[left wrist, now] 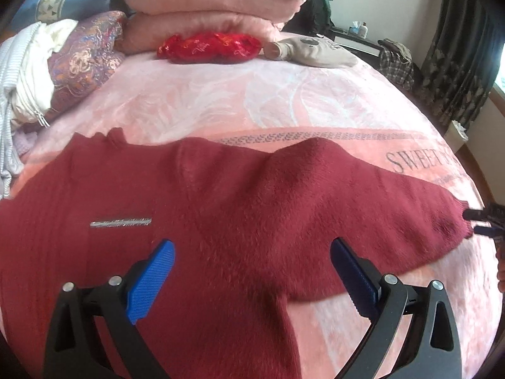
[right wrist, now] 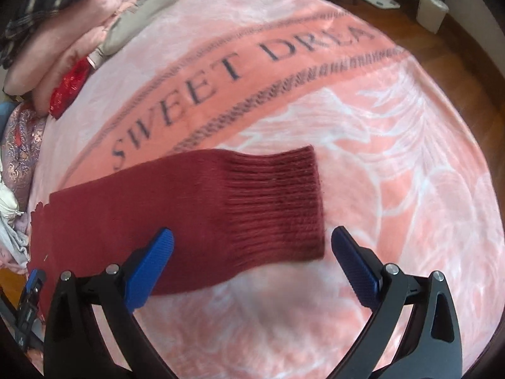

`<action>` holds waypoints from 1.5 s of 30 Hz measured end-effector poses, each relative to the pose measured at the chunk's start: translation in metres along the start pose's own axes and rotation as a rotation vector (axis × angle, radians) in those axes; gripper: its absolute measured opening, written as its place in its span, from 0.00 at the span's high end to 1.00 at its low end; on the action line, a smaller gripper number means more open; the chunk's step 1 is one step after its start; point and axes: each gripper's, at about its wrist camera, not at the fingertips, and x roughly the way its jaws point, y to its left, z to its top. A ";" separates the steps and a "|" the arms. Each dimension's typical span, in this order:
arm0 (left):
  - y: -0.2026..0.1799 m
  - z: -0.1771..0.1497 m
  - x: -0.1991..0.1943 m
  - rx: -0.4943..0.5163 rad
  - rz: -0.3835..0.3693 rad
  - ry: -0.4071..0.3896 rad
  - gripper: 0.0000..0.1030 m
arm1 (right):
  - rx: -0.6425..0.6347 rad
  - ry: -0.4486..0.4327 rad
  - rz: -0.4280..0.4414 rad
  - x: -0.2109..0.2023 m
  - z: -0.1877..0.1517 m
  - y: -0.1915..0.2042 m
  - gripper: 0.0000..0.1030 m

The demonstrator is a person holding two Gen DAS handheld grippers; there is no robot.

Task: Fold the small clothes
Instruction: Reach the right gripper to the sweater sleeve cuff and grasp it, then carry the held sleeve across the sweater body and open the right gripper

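Observation:
A dark red knitted sweater (left wrist: 221,208) lies spread flat on the pink blanket (left wrist: 221,101), with a small silver strip (left wrist: 120,222) on its front. My left gripper (left wrist: 252,271) is open and empty, just above the sweater's body near the right armpit. The right sleeve stretches out to the right, and its ribbed cuff (right wrist: 277,202) lies flat in the right wrist view. My right gripper (right wrist: 252,262) is open and empty, hovering over the cuff end. It also shows at the left wrist view's right edge (left wrist: 483,221), beside the cuff.
Folded pink quilts (left wrist: 208,3), a red cloth bundle (left wrist: 208,47), a beige garment (left wrist: 318,52) and patterned pillows (left wrist: 85,63) lie at the head of the bed. White clothes (left wrist: 22,69) are piled at left. The bed's edge, wooden floor and a white bin (right wrist: 430,9) are at right.

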 end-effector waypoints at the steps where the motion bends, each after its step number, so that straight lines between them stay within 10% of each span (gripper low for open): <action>1: 0.000 0.002 0.004 -0.002 0.008 0.003 0.04 | -0.001 0.001 0.006 0.003 0.001 -0.002 0.06; 6: 0.009 0.006 0.013 -0.022 0.045 -0.001 0.04 | -0.007 0.002 0.006 0.011 0.004 -0.011 0.33; 9: 0.014 0.006 0.015 -0.026 0.053 0.011 0.04 | -0.052 -0.016 0.019 0.004 0.004 -0.007 0.81; 11: 0.016 0.008 0.014 -0.023 0.068 0.003 0.04 | -0.060 -0.038 0.060 -0.009 0.003 -0.004 0.94; 24: 0.102 0.019 -0.007 -0.022 0.183 -0.004 0.04 | 0.071 -0.147 -0.154 -0.034 -0.003 -0.014 0.95; 35: 0.195 0.018 -0.043 -0.083 0.151 0.015 0.04 | -0.624 -0.151 0.056 -0.068 -0.067 0.255 0.95; 45: 0.259 0.005 -0.053 -0.169 0.103 0.053 0.04 | -0.886 0.035 0.292 -0.013 -0.151 0.444 0.94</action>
